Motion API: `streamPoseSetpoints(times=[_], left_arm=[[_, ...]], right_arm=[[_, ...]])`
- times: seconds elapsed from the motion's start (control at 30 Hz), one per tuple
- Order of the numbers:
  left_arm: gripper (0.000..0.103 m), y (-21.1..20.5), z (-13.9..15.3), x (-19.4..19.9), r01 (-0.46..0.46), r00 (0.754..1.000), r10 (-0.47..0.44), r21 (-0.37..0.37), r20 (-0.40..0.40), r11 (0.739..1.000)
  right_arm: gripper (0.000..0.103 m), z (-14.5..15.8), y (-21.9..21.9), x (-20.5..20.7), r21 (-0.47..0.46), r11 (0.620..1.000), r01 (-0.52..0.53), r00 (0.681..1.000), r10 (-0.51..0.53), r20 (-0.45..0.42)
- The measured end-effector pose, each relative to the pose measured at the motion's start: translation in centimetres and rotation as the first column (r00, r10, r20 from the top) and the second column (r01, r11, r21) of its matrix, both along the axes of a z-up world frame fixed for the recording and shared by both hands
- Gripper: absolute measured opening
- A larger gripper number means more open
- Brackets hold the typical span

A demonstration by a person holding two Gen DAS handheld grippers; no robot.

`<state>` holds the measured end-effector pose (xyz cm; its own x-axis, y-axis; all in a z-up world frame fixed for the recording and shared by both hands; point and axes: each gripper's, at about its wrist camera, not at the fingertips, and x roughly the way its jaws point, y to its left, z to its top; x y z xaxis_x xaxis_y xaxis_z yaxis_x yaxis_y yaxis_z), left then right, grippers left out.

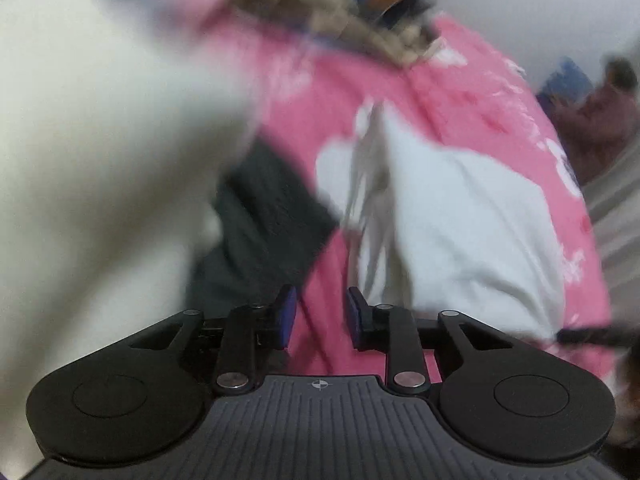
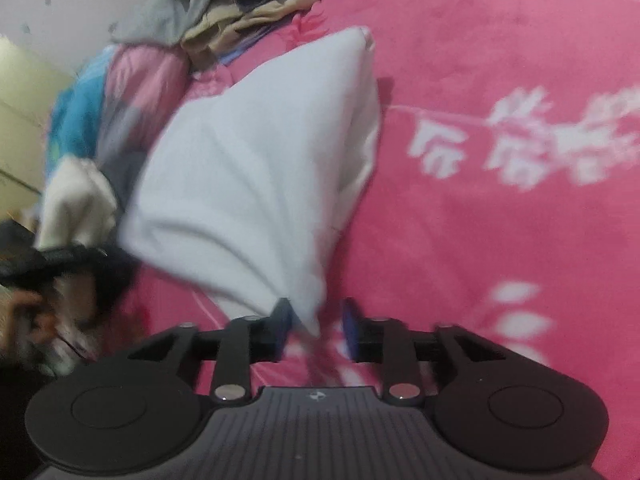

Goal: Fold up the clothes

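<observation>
Right claw (image 2: 316,326): white garment (image 2: 256,168) corner between pads.

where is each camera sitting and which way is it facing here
Left wrist: rides on the left gripper, looking forward and down at a white garment on the pink blanket; a pale sleeve fills its left side.
Right wrist: rides on the right gripper, looking down at the same white garment, whose corner lies between the open jaws; the clothes pile lies beyond.
Shared: white garment and pink blanket.
</observation>
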<state>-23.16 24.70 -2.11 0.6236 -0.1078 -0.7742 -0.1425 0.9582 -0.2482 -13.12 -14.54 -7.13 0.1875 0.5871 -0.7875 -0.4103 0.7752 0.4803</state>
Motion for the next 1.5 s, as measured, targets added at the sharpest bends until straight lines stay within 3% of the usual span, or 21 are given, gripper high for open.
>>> streamPoseSetpoints(times=[0.07,0.13,0.2,0.3,0.33,0.43,0.47,0.53,0.6,0.67,0.77,0.87,0.97,1.0,1.07,1.1,1.2,1.23,1.33,1.43,1.5], left_arm=[[0.026,-1.6,2.0,0.0,0.08,0.992,-0.083,0.034,0.095,0.996],[0.026,-3.8,2.9,1.2,0.21,0.963,-0.209,0.014,0.17,0.978],[0.026,-6.9,2.2,2.4,0.365,0.906,-0.369,0.057,0.208,0.929],[0.028,-10.9,-1.2,2.5,0.503,0.804,-0.555,0.253,0.215,0.826],[0.028,-11.6,-2.8,2.7,0.515,0.793,-0.579,0.3,0.188,0.803],[0.022,-8.3,-6.0,3.3,0.466,0.851,-0.503,0.227,0.149,0.855],[0.009,-6.5,-6.1,2.9,0.45,0.862,-0.477,0.174,0.171,0.876],[0.005,-4.4,-5.5,2.4,0.402,0.897,-0.415,0.106,0.154,0.909],[0.004,-4.2,-4.0,2.2,0.376,0.914,-0.388,0.106,0.119,0.92],[0.004,-5.6,-1.7,2.1,0.388,0.901,-0.409,0.154,0.143,0.909],[0.008,-7.8,1.3,2.7,0.418,0.849,-0.449,0.164,0.279,0.893],[0.012,-10.7,-0.1,6.2,0.431,0.829,-0.456,0.152,0.323,0.89],[0.01,-10.3,-4.7,8.7,0.349,0.879,-0.407,0.248,0.248,0.904],[0.006,-8.4,-5.9,8.5,0.324,0.898,-0.373,0.221,0.235,0.92],[0.005,-4.7,-6.4,7.4,0.255,0.928,-0.27,0.092,0.258,0.963],[0.005,-3.1,-6.1,6.7,0.179,0.95,-0.191,0.07,0.246,0.981],[0.005,-0.8,-5.0,5.1,0.011,0.98,-0.033,0.113,0.196,0.994],[0.005,-0.6,-4.5,4.6,0.007,0.977,-0.024,0.082,0.214,0.997],[0.006,-2.6,-1.6,4.1,0.041,0.941,-0.083,0.133,0.329,0.99],[0.009,-5.7,0.1,7.3,0.178,0.898,-0.219,0.14,0.381,0.974],[0.012,-7.6,-0.6,9.8,0.299,0.868,-0.329,0.136,0.372,0.944]], right_arm=[[0.037,2.5,-0.4,-0.6,-0.053,0.998,-0.017,0.997,0.021,0.077],[0.04,4.6,1.3,-1.1,-0.03,0.997,-0.074,0.982,0.078,0.172],[0.044,5.9,3.7,-1.5,-0.011,0.987,-0.159,0.955,0.156,0.253],[0.043,3.6,8.5,-2.4,-0.067,0.951,-0.302,0.879,0.305,0.367],[0.043,2.2,9.8,-2.6,-0.109,0.937,-0.331,0.852,0.346,0.391],[0.043,-1.1,10.4,-3.1,-0.155,0.919,-0.362,0.808,0.392,0.44],[0.043,-1.4,9.7,-3.4,-0.141,0.92,-0.367,0.808,0.39,0.442],[0.043,-0.9,8.3,-3.6,-0.133,0.92,-0.369,0.831,0.391,0.396],[0.043,-0.3,6.9,-3.7,-0.13,0.92,-0.369,0.855,0.391,0.342],[0.042,1.2,6.2,-3.2,-0.137,0.923,-0.361,0.874,0.386,0.297],[0.043,4.6,6.0,-2.0,-0.022,0.945,-0.326,0.87,0.31,0.384],[0.049,5.7,8.1,0.3,0.048,0.969,-0.242,0.856,0.19,0.48],[0.047,2.6,11.4,2.5,-0.044,0.991,-0.13,0.847,0.134,0.514],[0.04,1.0,11.7,3.0,-0.108,0.99,-0.096,0.846,0.138,0.515],[0.037,-0.6,9.8,2.8,-0.076,0.99,-0.117,0.825,0.139,0.547],[0.037,-0.5,8.8,2.6,-0.06,0.99,-0.125,0.834,0.138,0.534],[0.04,0.7,7.5,1.3,-0.176,0.979,-0.106,0.816,0.187,0.547],[0.051,1.1,7.5,1.1,-0.23,0.971,-0.071,0.81,0.19,0.555],[0.054,3.1,6.9,1.4,-0.153,0.987,-0.042,0.833,0.119,0.54],[0.054,5.0,7.1,2.5,-0.019,1.0,-0.003,0.838,0.013,0.545],[0.055,4.7,8.5,3.8,0.026,0.999,0.031,0.832,-0.041,0.553]])
